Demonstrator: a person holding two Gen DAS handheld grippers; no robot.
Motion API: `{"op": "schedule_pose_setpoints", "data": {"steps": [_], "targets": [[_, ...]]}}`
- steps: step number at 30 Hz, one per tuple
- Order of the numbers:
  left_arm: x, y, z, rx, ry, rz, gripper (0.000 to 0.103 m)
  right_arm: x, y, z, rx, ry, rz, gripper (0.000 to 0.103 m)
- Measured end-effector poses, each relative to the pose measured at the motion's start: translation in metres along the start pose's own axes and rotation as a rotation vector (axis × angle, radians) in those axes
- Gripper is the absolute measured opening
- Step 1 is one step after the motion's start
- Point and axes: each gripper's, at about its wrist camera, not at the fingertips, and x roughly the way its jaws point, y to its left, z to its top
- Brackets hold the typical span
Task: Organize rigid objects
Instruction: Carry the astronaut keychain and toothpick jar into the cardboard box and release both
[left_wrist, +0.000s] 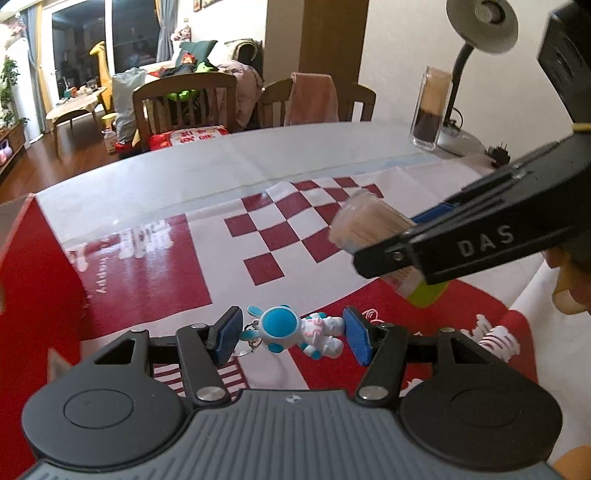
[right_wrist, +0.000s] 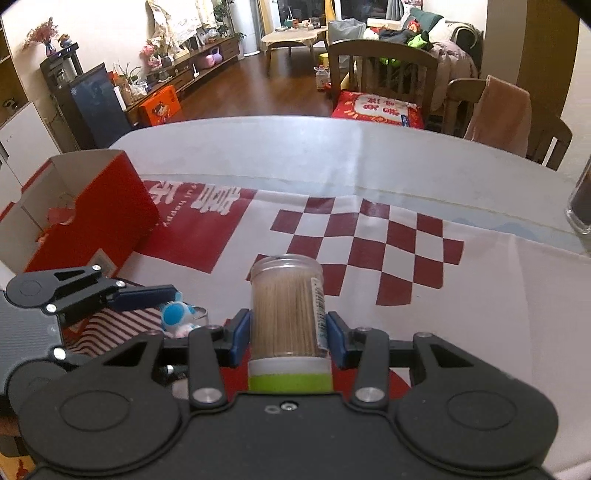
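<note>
A small blue and white rabbit astronaut keychain toy (left_wrist: 295, 330) lies on the red and white cloth between the blue pads of my left gripper (left_wrist: 291, 336), which is open around it without touching. It also shows in the right wrist view (right_wrist: 177, 317). My right gripper (right_wrist: 286, 334) is shut on a clear toothpick jar with a green lid (right_wrist: 286, 314), held above the cloth. The jar also shows in the left wrist view (left_wrist: 373, 229), to the upper right of the toy.
An open red cardboard box (right_wrist: 92, 214) stands at the left of the table. A tall clear container (left_wrist: 432, 107) and a desk lamp (left_wrist: 476, 48) stand at the far right. Wooden chairs (left_wrist: 184, 107) line the far side of the table.
</note>
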Motion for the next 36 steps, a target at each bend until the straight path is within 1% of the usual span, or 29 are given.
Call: {"op": "schedule_pose_setpoints", "data": {"steps": [9, 16, 20, 29, 36], "targets": [[-0.056, 0.008, 0.010, -0.059, -0.035, 0.011, 0.059, -0.042, 0.025, 0.001, -0.022, -0.019, -0.003, 0.042], [-0.098, 0.023, 0.018, -0.118, -0.040, 0.006, 0.059, -0.069, 0.056, 0.006, -0.049, -0.046, 0.014, 0.042], [-0.126, 0.035, 0.022, -0.132, -0.059, 0.007, 0.059, -0.078, 0.077, 0.010, -0.066, -0.060, 0.026, 0.042], [-0.179, 0.080, 0.020, -0.136, -0.109, 0.052, 0.059, -0.082, 0.131, 0.020, -0.096, -0.082, 0.058, 0.042], [-0.202, 0.126, 0.006, -0.164, -0.106, 0.099, 0.060, -0.072, 0.172, 0.027, -0.113, -0.083, 0.071, 0.042]]}}
